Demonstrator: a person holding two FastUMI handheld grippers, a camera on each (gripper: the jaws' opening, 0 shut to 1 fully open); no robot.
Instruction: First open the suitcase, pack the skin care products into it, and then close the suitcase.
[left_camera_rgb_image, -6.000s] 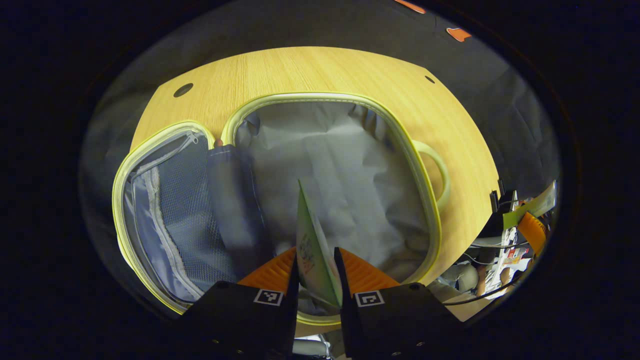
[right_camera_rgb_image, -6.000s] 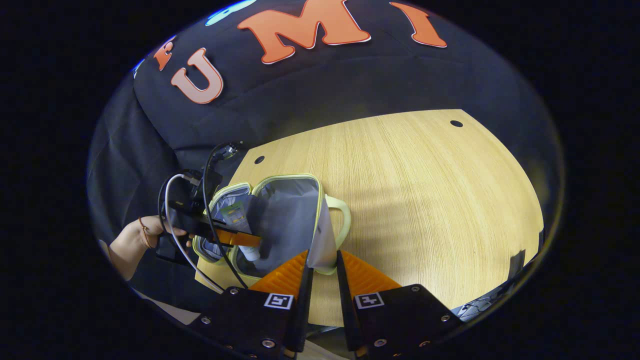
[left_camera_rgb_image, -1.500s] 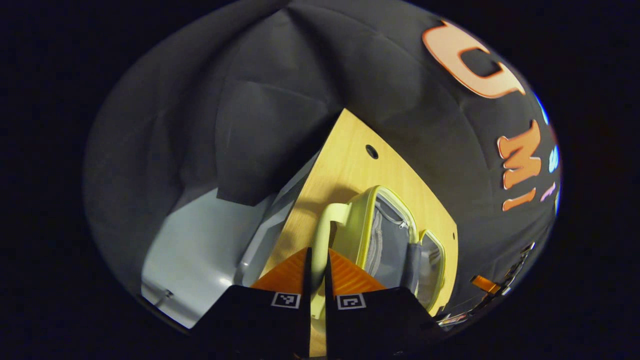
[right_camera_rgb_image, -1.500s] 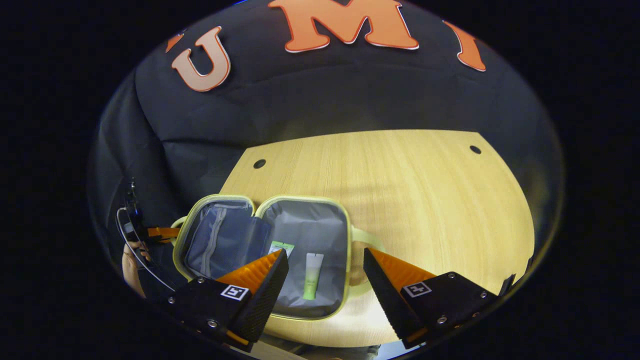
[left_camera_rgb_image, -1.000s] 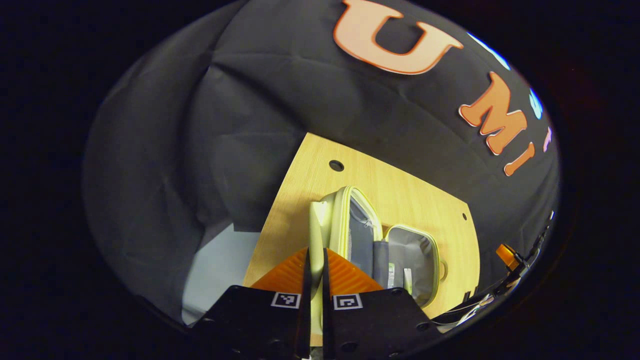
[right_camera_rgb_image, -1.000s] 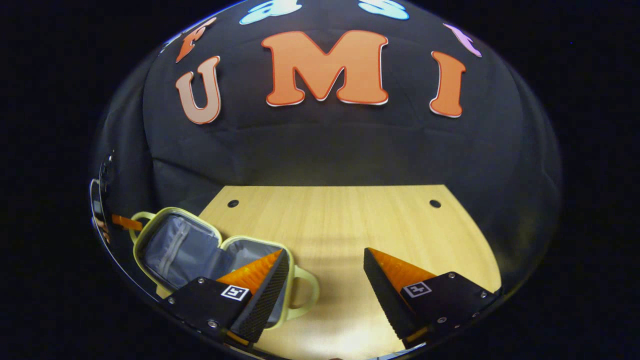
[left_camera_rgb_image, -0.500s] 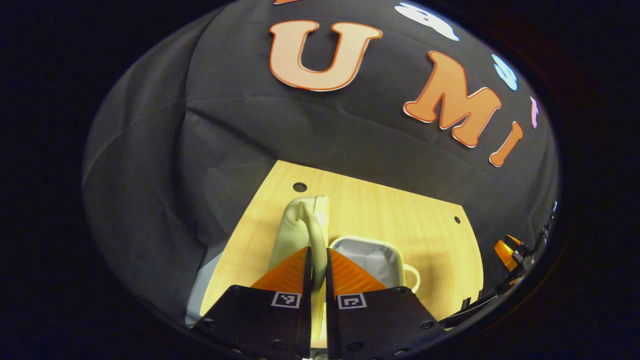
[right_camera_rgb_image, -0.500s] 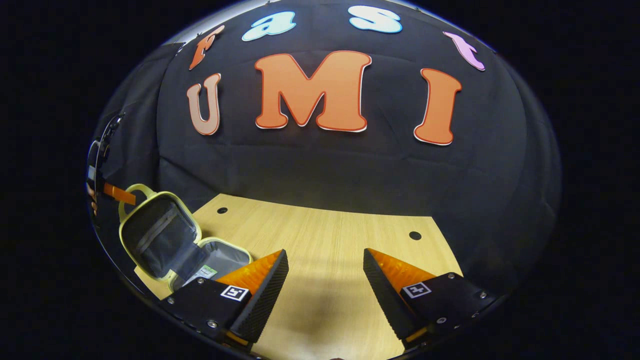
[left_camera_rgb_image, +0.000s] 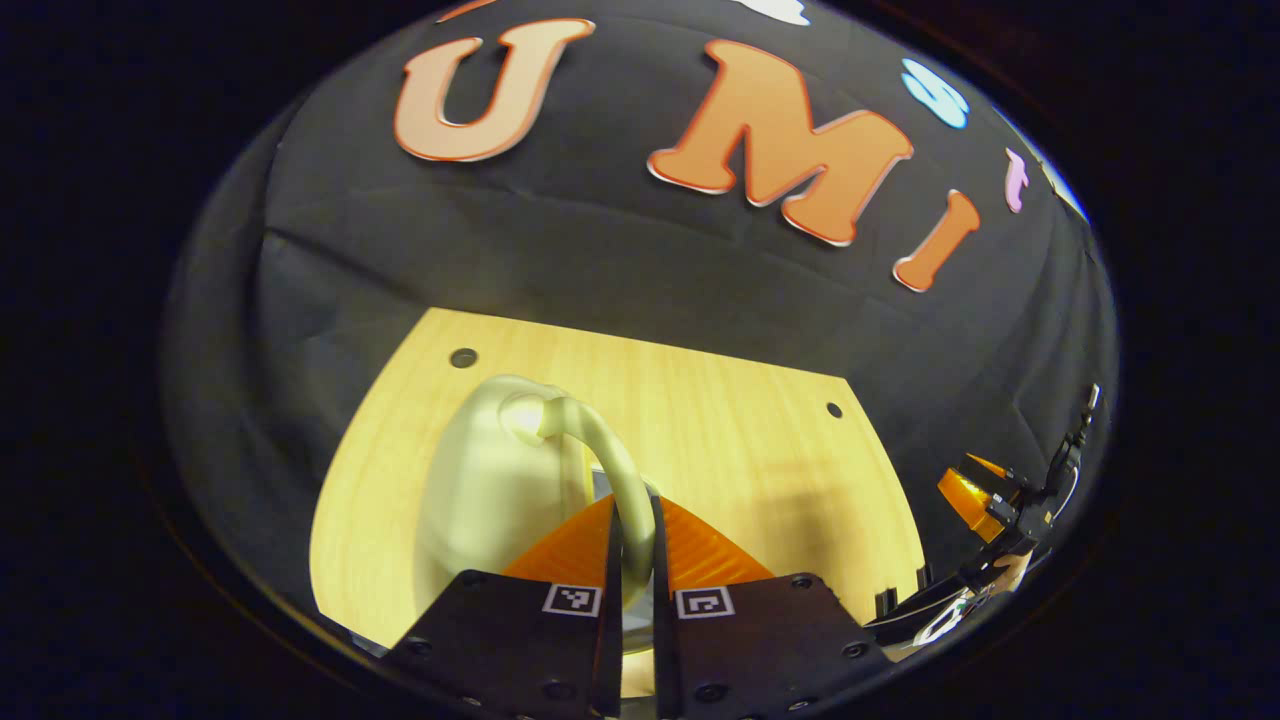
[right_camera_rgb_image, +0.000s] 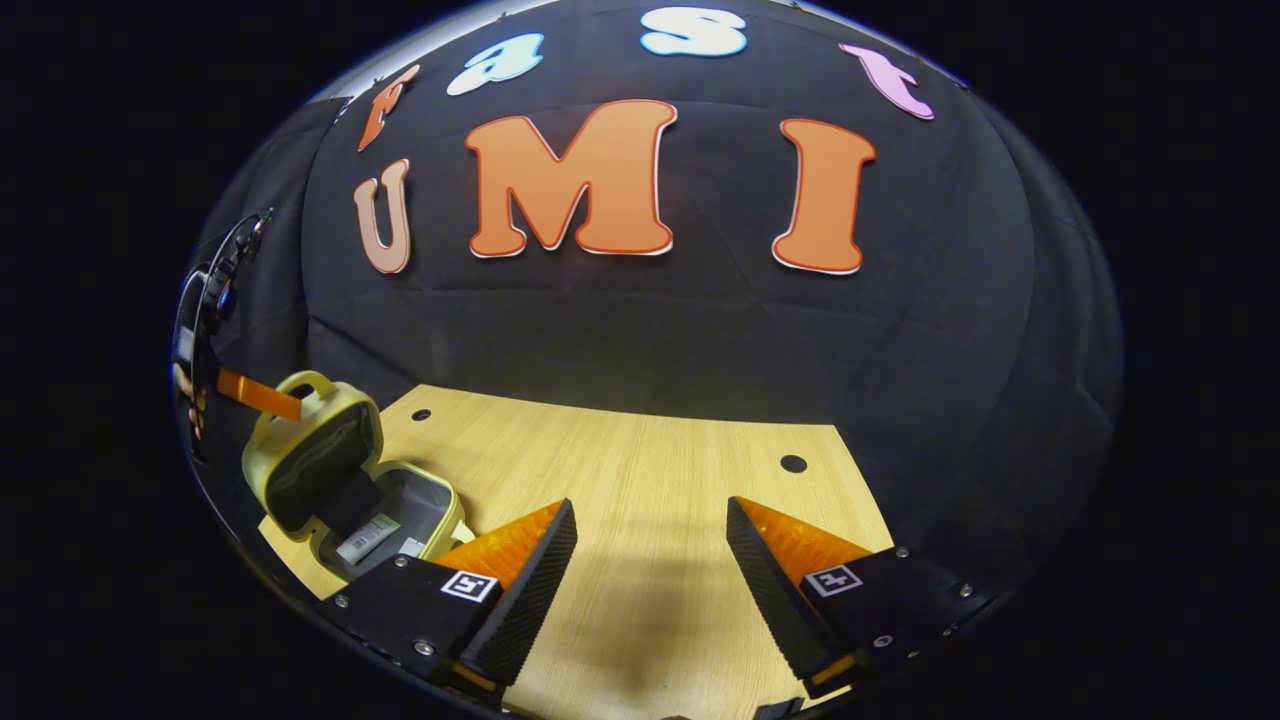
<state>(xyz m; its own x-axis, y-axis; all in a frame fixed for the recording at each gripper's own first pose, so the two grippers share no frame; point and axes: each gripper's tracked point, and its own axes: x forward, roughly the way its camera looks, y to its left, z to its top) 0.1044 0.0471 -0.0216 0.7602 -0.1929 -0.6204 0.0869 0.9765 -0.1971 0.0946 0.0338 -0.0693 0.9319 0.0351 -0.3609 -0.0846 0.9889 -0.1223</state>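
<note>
Pale yellow-green moulded plastic sits at the centre of the left gripper view: the curved carry handle of the lid half of the small pale yellow-green suitcase (left_camera_rgb_image: 490, 480) runs straight down between the fingers of the left tool (left_camera_rgb_image: 630, 570), which is clamped tight on that handle, both fingers pressing its sides. From this camera the lid's smooth outer shell lies just ahead and a little to the left, its handle arching from the shell's top down into the grip, so the handle's long axis lines up with the tool's own forward line; the light wooden bench (left_camera_rgb_image: 740, 440) spreads beyond it, and the other tool shows far off at the right edge. In the right gripper view the suitcase (right_camera_rgb_image: 330, 480) stands at the far left of the bench (right_camera_rgb_image: 650, 500), well apart from the right tool (right_camera_rgb_image: 648, 560), whose fingers are spread wide with nothing between them. There the lid stands tilted over the grey-lined base, hinge side toward the bench's back-left corner, mouth facing the right tool, and a white skin care tube (right_camera_rgb_image: 367, 538) lies flat in the base, its long axis slanting toward the near left. Judging by this, the closing turns on the lid swinging down about the hinge onto the base; the left tool is plainly the nearer one, already holding the part that must drop.
</note>
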